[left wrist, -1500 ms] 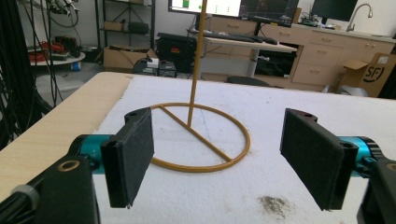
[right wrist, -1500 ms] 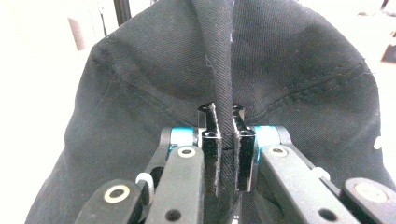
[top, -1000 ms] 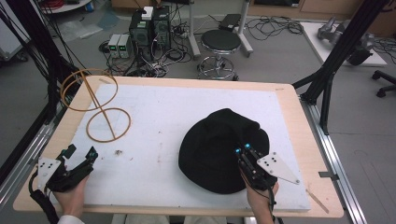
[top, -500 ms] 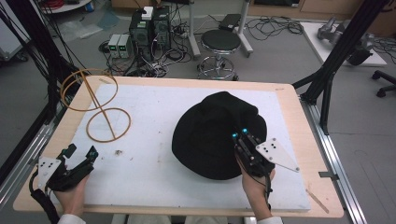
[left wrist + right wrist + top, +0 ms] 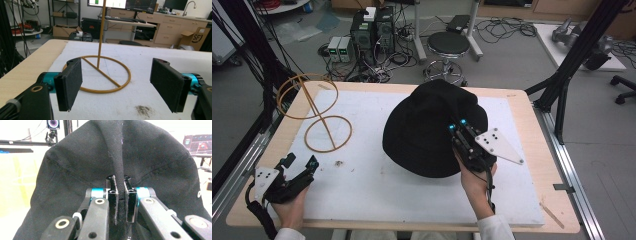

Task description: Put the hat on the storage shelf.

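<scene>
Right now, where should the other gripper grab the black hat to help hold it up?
Probably the brim on the hat's left edge, coming in from the left side. The right hand-held gripper is shut on a fold at the right, so the left side droops toward the table. The left hand-held gripper is open and apart from the hat, near the wire stand.

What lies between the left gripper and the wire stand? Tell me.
Bare white mat, apart from a small dark smudge near the left gripper; the left gripper view shows the wire stand straight ahead, nothing in between.
</scene>
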`<state>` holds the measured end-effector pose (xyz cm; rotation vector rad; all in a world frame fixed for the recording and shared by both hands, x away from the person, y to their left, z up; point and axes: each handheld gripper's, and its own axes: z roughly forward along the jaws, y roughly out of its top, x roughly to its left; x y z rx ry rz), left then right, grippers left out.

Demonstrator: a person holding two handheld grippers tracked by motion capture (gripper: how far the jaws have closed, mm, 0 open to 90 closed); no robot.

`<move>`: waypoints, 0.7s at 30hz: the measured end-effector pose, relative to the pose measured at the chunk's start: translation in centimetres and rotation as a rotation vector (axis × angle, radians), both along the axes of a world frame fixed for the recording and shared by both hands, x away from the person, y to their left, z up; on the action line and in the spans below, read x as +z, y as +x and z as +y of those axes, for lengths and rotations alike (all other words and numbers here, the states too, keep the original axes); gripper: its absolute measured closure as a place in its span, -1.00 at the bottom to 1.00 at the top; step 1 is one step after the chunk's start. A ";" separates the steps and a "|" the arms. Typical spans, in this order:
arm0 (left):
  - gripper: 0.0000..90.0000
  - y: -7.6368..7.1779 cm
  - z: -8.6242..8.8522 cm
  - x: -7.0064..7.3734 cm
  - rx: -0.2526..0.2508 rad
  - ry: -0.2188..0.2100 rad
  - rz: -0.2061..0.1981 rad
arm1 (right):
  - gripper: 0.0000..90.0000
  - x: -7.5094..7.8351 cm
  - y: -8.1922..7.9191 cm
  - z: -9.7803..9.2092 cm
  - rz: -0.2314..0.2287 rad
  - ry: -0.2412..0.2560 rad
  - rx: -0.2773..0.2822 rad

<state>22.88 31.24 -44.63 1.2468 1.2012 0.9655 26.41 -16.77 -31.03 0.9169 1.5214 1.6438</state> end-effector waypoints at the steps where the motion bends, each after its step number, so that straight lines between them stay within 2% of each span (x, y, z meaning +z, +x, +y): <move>1: -0.42 0.0 0.0 0.0 0.000 0.001 0.001 | 0.91 0.4 0.7 0.4 0.008 0.014 0.001; 3: -0.42 0.1 0.1 0.0 0.000 -0.001 0.003 | 0.91 0.6 1.1 0.6 0.012 0.026 0.005; 4: -0.42 0.1 0.1 0.0 0.001 -0.002 0.003 | 0.91 1.1 1.9 0.9 0.019 0.039 0.009; 11: -0.42 0.1 0.2 0.0 0.007 -0.005 0.001 | 0.91 2.5 3.6 2.1 0.016 0.052 0.017; 14: -0.42 0.1 0.2 -0.1 0.002 -0.002 0.005 | 0.91 3.6 4.5 3.2 -0.004 0.040 0.025; 21: -0.42 0.3 0.1 -0.1 0.000 0.000 0.003 | 0.91 5.4 5.5 5.2 -0.031 0.048 0.052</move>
